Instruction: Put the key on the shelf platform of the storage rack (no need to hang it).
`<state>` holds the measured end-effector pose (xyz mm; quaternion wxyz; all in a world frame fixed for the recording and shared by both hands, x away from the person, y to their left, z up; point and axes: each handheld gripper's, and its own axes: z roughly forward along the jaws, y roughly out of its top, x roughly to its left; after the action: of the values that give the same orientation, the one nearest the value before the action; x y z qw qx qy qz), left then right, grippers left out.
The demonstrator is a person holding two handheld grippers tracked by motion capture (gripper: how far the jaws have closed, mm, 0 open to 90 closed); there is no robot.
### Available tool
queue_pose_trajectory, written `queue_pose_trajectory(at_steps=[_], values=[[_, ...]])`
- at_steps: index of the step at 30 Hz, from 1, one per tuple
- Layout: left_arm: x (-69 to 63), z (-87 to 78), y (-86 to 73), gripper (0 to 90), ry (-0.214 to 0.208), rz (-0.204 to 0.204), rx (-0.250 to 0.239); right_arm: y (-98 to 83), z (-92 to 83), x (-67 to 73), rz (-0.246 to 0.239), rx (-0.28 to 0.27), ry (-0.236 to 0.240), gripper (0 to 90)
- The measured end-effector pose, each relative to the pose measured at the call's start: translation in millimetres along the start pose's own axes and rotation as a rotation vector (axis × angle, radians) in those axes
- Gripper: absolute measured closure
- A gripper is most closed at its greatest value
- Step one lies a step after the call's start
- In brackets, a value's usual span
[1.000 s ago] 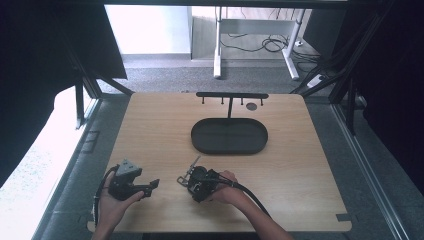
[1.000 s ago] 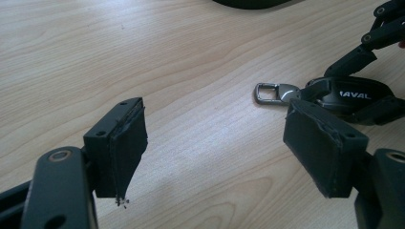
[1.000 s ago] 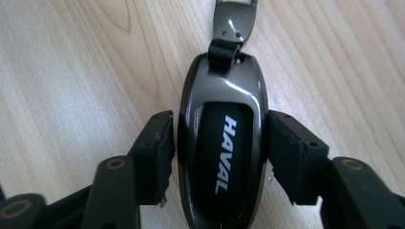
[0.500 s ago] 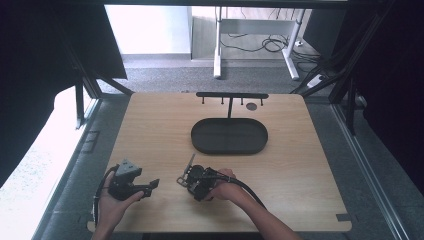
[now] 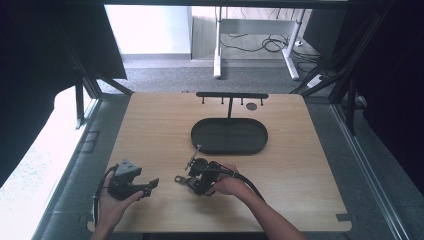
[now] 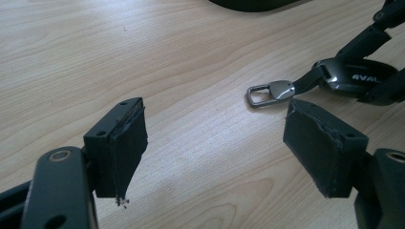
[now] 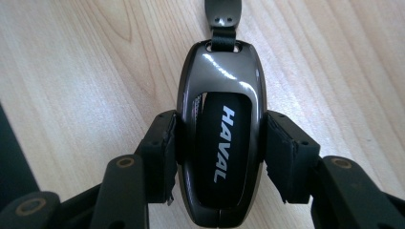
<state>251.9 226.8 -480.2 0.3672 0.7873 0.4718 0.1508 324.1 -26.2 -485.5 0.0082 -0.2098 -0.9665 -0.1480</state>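
While both hands sit near the table's front edge from above, the right gripper holds a car key below the black tray. Left gripper view: jaws wide apart, the key's metal clip lying ahead. Right gripper view: jaws clamp the key by its sides, over the wood.

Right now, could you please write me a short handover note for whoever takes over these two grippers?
Right gripper: fingers shut on the sides of the HAVAL car key fob, low over the table.
Left gripper: open, holding nothing, aimed at the fob's metal clip, which rests on the wood.
Black oval tray and hook rack stand beyond, at the table's far side.
Done: fob gripped. Left: placing it, presumably on the tray or a hook; that is a guess.
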Motion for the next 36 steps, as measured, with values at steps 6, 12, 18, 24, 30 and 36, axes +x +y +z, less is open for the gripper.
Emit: queue_pose_trajectory(at_steps=[6, 12, 18, 24, 30, 36], values=[[0.2, 0.6, -0.3, 23.1, 0.001, -0.001, 0.002, -0.3, -13.3, -4.8, 0.01, -0.04, 0.011, 49.4], [-0.1, 0.6, -0.4, 23.2, 0.003, -0.009, 0.002, 0.5, -24.3, -5.3, 0.007, -0.06, 0.013, 49.4], [-0.1, 0.3, -0.4, 23.2, 0.003, -0.008, -0.001, 0.4, -32.2, -5.8, 0.006, -0.078, 0.016, 49.4], [-0.1, 0.9, -0.4, 23.1, 0.002, -0.002, 0.001, 1.2, -38.9, -6.8, 0.002, -0.094, 0.012, 49.4], [-0.1, 1.0, -0.5, 23.2, 0.002, -0.006, 0.001, 1.9, -45.2, -7.8, -0.003, -0.11, 0.009, 49.4], [-0.4, 1.2, -0.5, 23.2, 0.003, -0.008, 0.002, 1.8, -50.0, -8.2, -0.006, -0.116, 0.006, 49.4]])
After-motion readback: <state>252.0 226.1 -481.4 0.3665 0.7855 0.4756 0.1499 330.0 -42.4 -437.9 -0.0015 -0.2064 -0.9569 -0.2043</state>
